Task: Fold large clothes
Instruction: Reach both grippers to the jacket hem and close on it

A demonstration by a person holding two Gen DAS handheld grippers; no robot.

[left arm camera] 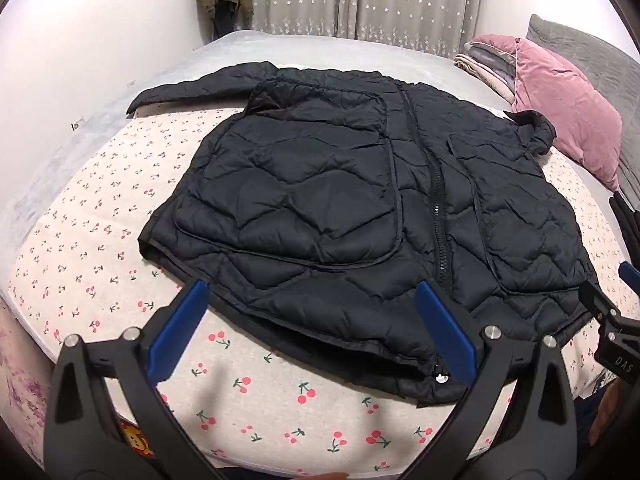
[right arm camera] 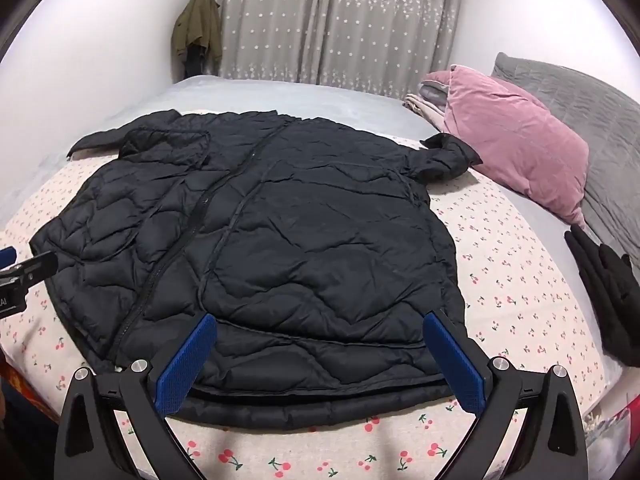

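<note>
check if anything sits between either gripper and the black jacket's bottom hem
Nothing visible does. The left gripper and right gripper are both open right at the near hem of the black jacket, with only cherry-print sheet below. The pink pillow and the dark folded clothes lie off to the right.

Not much lettering on show here. In the left wrist view, the right tool (left arm camera: 618, 354) pokes in at the frame's right edge, just beside the black jacket's (left arm camera: 360, 208) hem corner, and its black body carries pale letters reading "OAS", turned sideways. In the right wrist view, the left tool (right arm camera: 8, 300) sits at the left edge beside the jacket's hem, showing only "AI", cut off by the frame. Nothing else reads.
</note>
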